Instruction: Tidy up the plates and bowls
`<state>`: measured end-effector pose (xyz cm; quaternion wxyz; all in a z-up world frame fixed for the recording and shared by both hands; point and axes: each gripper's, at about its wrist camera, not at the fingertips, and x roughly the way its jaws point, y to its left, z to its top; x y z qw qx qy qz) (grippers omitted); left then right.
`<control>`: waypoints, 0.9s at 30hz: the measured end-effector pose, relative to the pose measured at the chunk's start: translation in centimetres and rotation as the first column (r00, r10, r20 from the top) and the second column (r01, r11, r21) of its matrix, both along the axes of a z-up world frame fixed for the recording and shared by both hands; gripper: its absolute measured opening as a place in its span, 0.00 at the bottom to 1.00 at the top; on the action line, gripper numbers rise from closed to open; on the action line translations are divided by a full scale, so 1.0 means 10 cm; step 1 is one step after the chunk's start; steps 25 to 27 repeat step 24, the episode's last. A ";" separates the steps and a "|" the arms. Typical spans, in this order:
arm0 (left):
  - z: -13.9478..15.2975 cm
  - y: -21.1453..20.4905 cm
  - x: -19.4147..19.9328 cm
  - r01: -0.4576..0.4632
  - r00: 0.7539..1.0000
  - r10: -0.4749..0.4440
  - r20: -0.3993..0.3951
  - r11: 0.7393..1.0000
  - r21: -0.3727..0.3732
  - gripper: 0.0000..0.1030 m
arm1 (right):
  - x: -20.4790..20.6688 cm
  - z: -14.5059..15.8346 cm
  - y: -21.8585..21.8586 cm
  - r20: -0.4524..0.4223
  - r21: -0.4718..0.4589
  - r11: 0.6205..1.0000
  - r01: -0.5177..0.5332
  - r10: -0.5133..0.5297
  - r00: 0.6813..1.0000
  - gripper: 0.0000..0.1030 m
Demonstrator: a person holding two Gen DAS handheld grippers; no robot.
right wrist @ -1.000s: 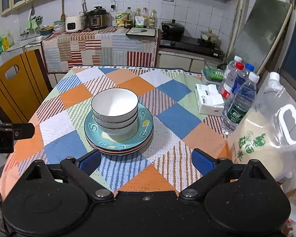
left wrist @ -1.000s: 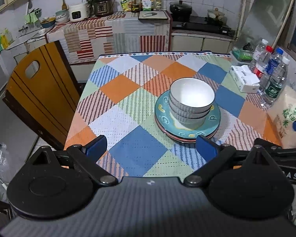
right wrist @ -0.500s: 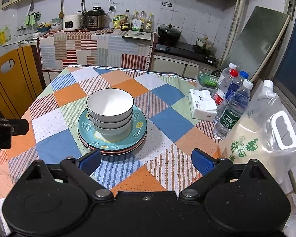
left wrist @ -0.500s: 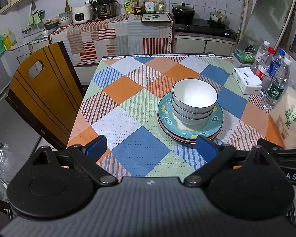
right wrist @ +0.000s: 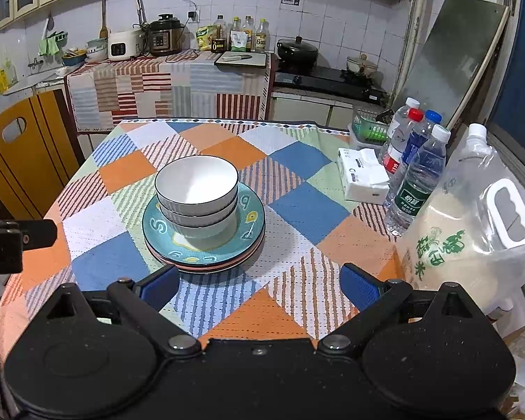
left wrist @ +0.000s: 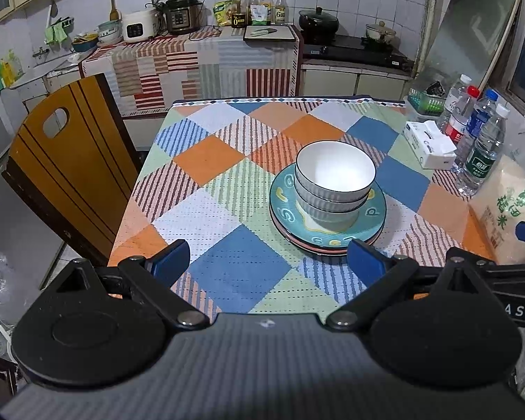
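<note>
Fingers [left wrist: 169, 257] of both grippers spread wide, empty, hovering short of stacked bowls [right wrist: 196, 196] on checked tablecloth [right wrist: 297, 210], kitchen counter [right wrist: 171, 70] behind.

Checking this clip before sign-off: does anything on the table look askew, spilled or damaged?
Nothing stands out. The bowls sit nested and upright on the stacked plates, roughly centred, no chips or spills visible. Both the left gripper and right gripper are open and empty, short of the stack.
</note>
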<state>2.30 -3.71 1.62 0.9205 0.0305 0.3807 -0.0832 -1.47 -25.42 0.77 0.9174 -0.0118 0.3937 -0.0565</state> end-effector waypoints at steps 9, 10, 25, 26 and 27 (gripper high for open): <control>-0.01 -0.02 0.00 -0.002 1.000 0.002 0.000 1.000 -0.016 0.95 | -0.01 -0.01 0.00 -0.005 0.005 1.000 0.002 -0.002 1.000 0.97; -0.02 -0.01 0.00 -0.003 1.000 0.003 0.000 1.000 -0.020 0.95 | -0.01 -0.02 0.00 -0.005 0.005 1.000 0.003 -0.003 1.000 0.97; -0.06 0.02 0.00 -0.026 1.000 0.026 0.000 0.999 -0.032 0.98 | 0.00 -0.04 -0.04 -0.013 0.004 1.000 0.007 -0.007 1.000 0.97; -0.06 0.02 0.00 -0.026 1.000 0.026 0.000 0.999 -0.032 0.98 | 0.00 -0.04 -0.04 -0.013 0.004 1.000 0.007 -0.007 1.000 0.97; -0.06 0.02 0.00 -0.026 1.000 0.026 0.000 0.999 -0.032 0.98 | 0.00 -0.04 -0.04 -0.013 0.004 1.000 0.007 -0.007 1.000 0.97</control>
